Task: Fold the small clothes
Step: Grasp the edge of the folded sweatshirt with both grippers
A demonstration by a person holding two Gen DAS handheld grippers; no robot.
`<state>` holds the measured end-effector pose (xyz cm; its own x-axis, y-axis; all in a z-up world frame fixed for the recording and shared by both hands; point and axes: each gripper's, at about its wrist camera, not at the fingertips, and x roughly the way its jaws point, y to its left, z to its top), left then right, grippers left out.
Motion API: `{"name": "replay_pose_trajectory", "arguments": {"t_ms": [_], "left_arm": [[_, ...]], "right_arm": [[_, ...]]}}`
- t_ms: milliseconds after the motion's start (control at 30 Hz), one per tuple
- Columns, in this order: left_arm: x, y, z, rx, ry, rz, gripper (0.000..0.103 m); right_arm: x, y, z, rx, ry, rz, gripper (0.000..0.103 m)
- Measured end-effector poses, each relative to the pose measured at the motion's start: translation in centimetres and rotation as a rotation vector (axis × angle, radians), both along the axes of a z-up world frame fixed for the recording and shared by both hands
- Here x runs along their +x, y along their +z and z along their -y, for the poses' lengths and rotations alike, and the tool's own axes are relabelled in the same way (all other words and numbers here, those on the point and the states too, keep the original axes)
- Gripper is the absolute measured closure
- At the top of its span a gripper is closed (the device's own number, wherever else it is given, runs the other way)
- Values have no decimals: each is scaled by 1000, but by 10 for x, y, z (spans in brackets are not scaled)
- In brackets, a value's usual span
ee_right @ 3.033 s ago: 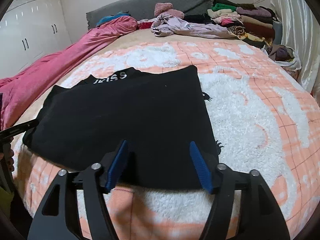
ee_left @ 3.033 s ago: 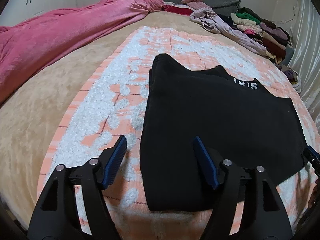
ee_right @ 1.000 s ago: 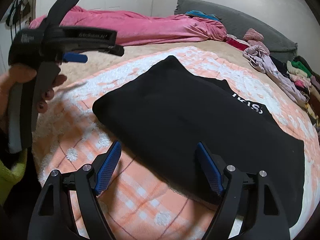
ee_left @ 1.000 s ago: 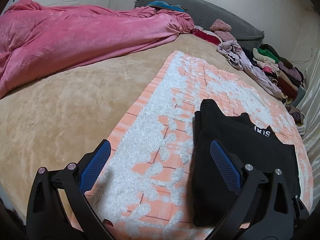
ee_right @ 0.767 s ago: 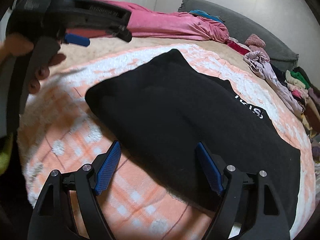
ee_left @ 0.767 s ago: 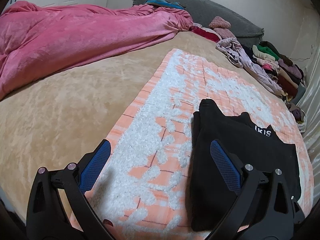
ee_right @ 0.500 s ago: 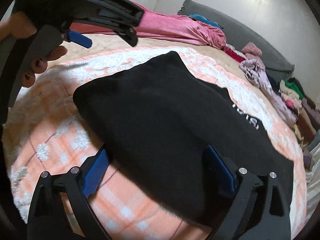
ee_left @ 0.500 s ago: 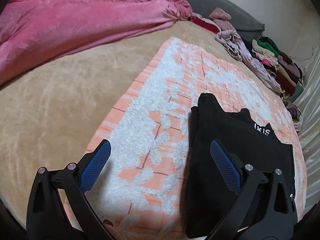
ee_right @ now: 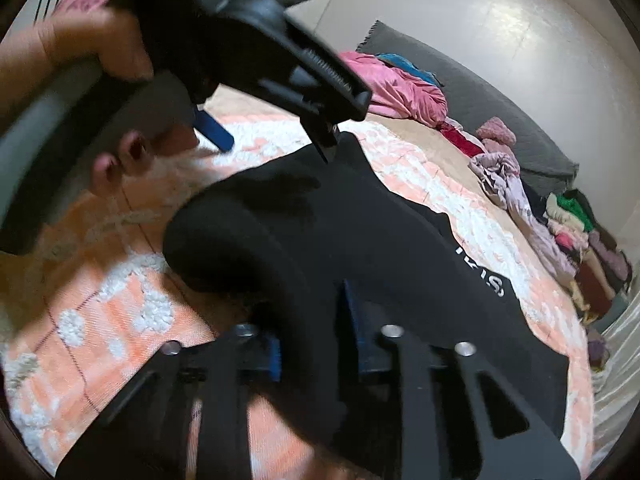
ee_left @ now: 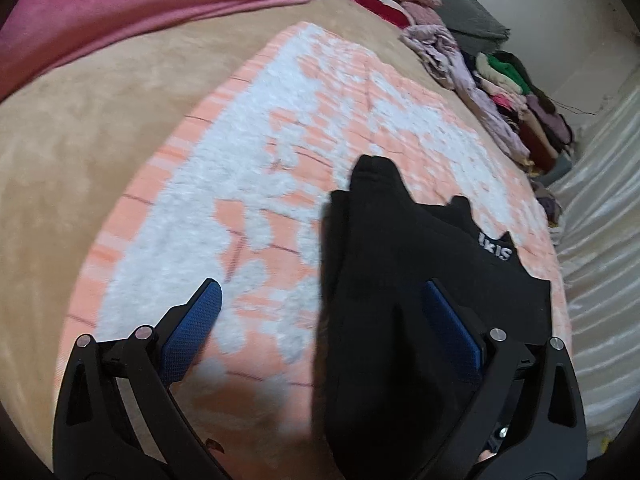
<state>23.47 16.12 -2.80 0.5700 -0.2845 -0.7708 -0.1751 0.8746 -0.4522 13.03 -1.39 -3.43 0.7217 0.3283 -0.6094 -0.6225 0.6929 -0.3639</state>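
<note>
Your black top (ee_left: 392,280) is lying folded on the orange-and-white fuzzy blanket (ee_left: 256,168), which sits on the tan bedspread (ee_left: 80,128). The white lettering (ee_left: 496,248) on it faces up, toward the far right side of the garment.

Your right gripper (ee_right: 316,344) is closing on the near edge of the black top. In the right wrist view the blue pads (ee_right: 354,320) are close together with a ridge of the black cloth bunched up between them, so it reads as pinched on the fabric, and the edge next to it rolls up into a fat hump.

Your left gripper (ee_left: 320,312) has its jaws wide apart. One blue pad hangs over the blanket and the other over the black cloth, so the left edge of the top runs between them, but nothing is gripped. From the right wrist view you can see your left hand (ee_right: 116,92) wrapped around that tool's handle, up above the far corner of the top.

Further back there's a pink blanket (ee_left: 152,4) along the left side of the bed, a pile of clothes (ee_left: 516,92) stacked at the far right, and a grey cushion (ee_right: 472,92) against the wall.
</note>
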Motion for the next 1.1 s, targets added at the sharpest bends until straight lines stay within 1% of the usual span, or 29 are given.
{"name": "replay_pose_trajectory", "arguments": {"t_ms": [67,100,167,200,233,300,333,367,400,433,467,500,533,567,667,767,900,1033,1100], "left_arm": [[6,-5,3,-66,-29,-7,11],[8,-7,4,-81,-31,-11,14],[11,-8,9,-77,-40,-8,21],[14,-9,13,-74,-48,-6,22],[16,-9,16,-82,-59,-4,26],[19,-11,20,-97,-67,-4,32],[20,-12,22,-98,-69,-4,41],[20,-13,23,-103,-75,0,59],[20,-14,23,-125,-83,2,66],[19,-15,24,-140,-82,3,69],[18,-15,24,-144,-82,9,77],[16,-14,25,-143,-85,18,79],[15,-13,25,-141,-85,26,86],[13,-10,25,-141,-86,39,89],[8,-4,27,-126,-93,64,92],[3,8,34,-115,-100,89,92],[-2,31,54,-49,-94,100,92],[0,50,69,-41,-81,92,92],[1,62,80,-35,-92,103,92]], "right_arm": [[1,3,7,52,-4,-25,84],[4,5,13,100,-8,-59,84],[11,8,23,180,-18,-117,85],[14,9,28,212,-23,-138,86],[18,10,34,258,-29,-169,86],[23,10,41,307,-38,-200,86],[23,9,40,310,-38,-202,86],[23,9,40,307,-37,-198,86],[22,8,38,297,-36,-191,86],[21,8,36,288,-37,-186,86],[19,6,34,283,-38,-181,86],[18,6,33,275,-38,-174,86],[18,4,32,271,-39,-170,86],[18,4,32,268,-39,-167,86],[18,3,33,273,-40,-161,86],[11,8,37,298,-48,-152,88],[7,20,55,382,-67,-145,89],[3,33,81,476,-101,-126,90],[0,40,99,530,-129,-111,92]]}}
